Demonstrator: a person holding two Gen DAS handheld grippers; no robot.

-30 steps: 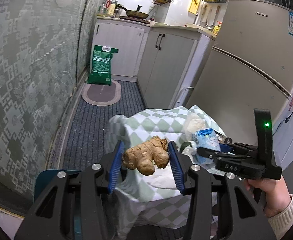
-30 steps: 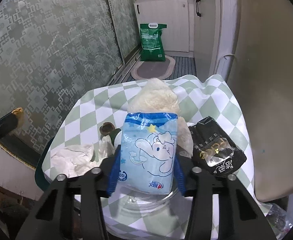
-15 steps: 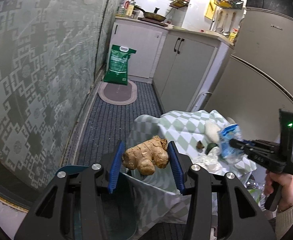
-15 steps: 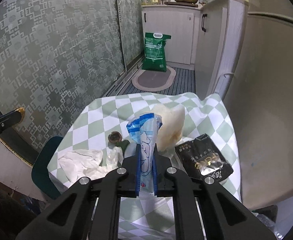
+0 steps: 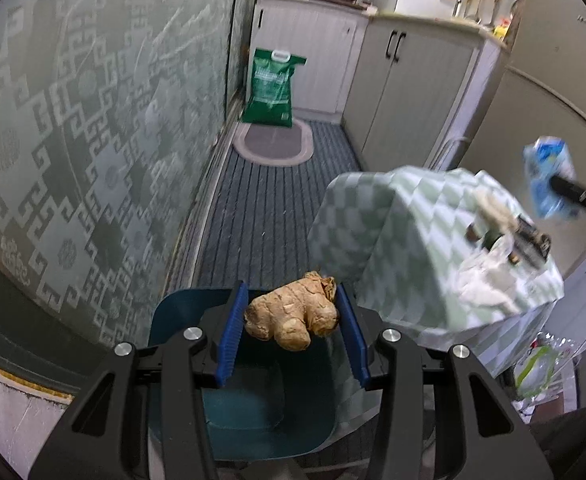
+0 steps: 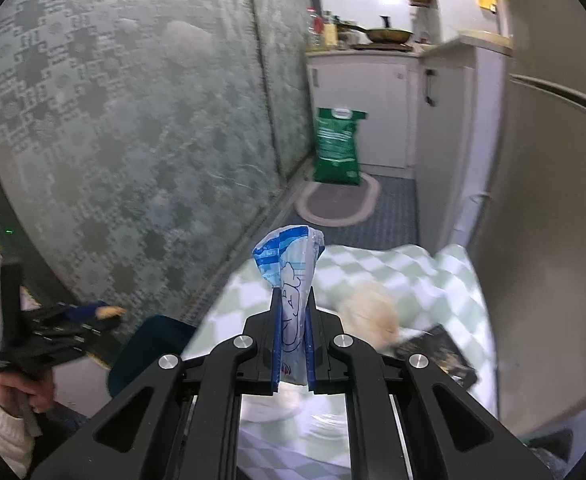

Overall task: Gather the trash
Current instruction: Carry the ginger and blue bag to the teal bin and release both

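Note:
My left gripper (image 5: 291, 320) is shut on a knobbly piece of ginger (image 5: 293, 316) and holds it above the open dark teal bin (image 5: 245, 412) on the floor. My right gripper (image 6: 293, 336) is shut on a flattened blue and white plastic packet (image 6: 291, 276), lifted above the small table with the green checked cloth (image 6: 433, 276). The packet also shows in the left wrist view (image 5: 547, 178). On the table lie crumpled white tissue (image 5: 481, 280), a pale lump (image 6: 369, 308) and a black wrapper (image 6: 437, 354).
A patterned glass wall (image 5: 73, 140) runs along the left. White cabinets (image 5: 413, 80) and a fridge (image 6: 553, 200) stand on the right. A green sack (image 5: 271, 88) and an oval mat (image 5: 273, 144) lie at the far end of the ribbed floor. A bag of rubbish (image 5: 537, 364) lies beside the table.
My left gripper has swung left and down with the ginger, from over the table to over the bin. My right gripper has closed flat on the packet and lifted it off the table.

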